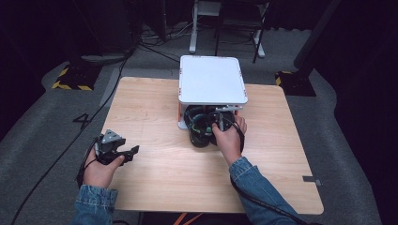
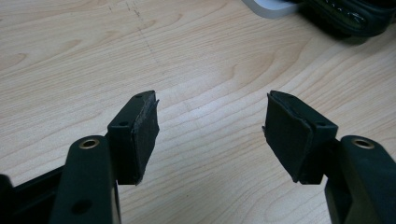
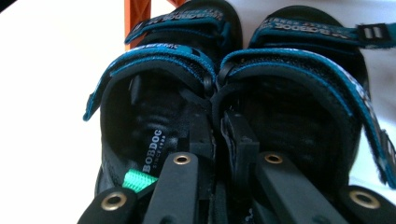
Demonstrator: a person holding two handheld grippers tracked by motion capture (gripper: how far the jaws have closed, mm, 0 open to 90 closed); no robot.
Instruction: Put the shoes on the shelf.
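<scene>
My right tongs [image 3: 217, 140] pinch both sandals [image 3: 224, 93] together by their inner walls, half under the white rack [image 1: 212, 79]. Left tongs [image 2: 210, 130] rest open, empty. Placement unfinished.

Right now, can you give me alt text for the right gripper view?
The right gripper is shut on the touching inner walls of two black sandals with teal straps, side by side. An orange post stands behind them.
</scene>
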